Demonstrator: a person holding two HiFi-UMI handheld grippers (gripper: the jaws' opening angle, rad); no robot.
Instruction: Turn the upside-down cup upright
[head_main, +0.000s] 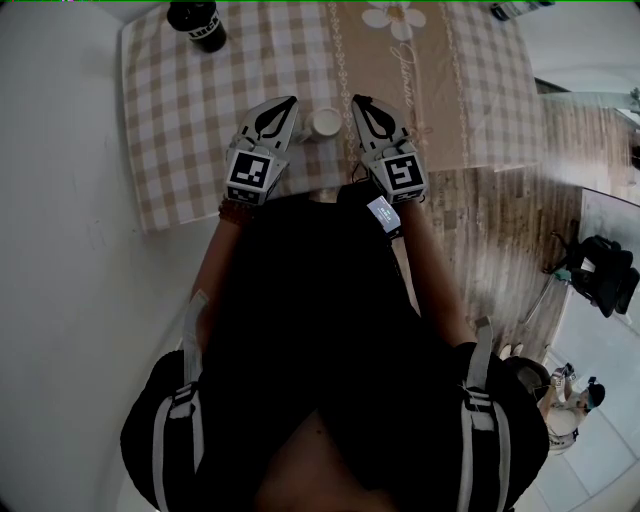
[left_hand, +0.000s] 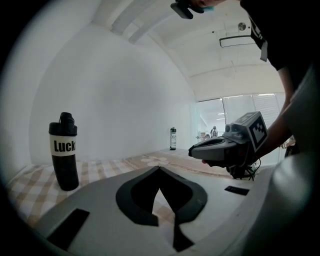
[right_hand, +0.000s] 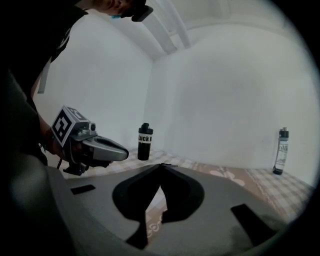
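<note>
A small white cup (head_main: 325, 122) stands on the checked tablecloth (head_main: 190, 110), close to the table's near edge; from above I cannot tell which way up it is. My left gripper (head_main: 291, 101) lies just left of it and my right gripper (head_main: 360, 100) just right, both with jaws shut and nothing between them. The cup touches neither. The left gripper view shows its shut jaws (left_hand: 160, 169) and the right gripper (left_hand: 192, 150) off to the right. The right gripper view shows its shut jaws (right_hand: 161, 165) and the left gripper (right_hand: 125, 152). The cup shows in neither gripper view.
A black bottle (head_main: 196, 24) (left_hand: 63, 152) (right_hand: 145, 142) stands at the table's far left. A slimmer dark bottle (left_hand: 172, 138) (right_hand: 282, 151) stands at the far right. Wooden floor (head_main: 500, 230) lies right of the table, with a black bag (head_main: 605, 275) and a person (head_main: 570, 395) farther off.
</note>
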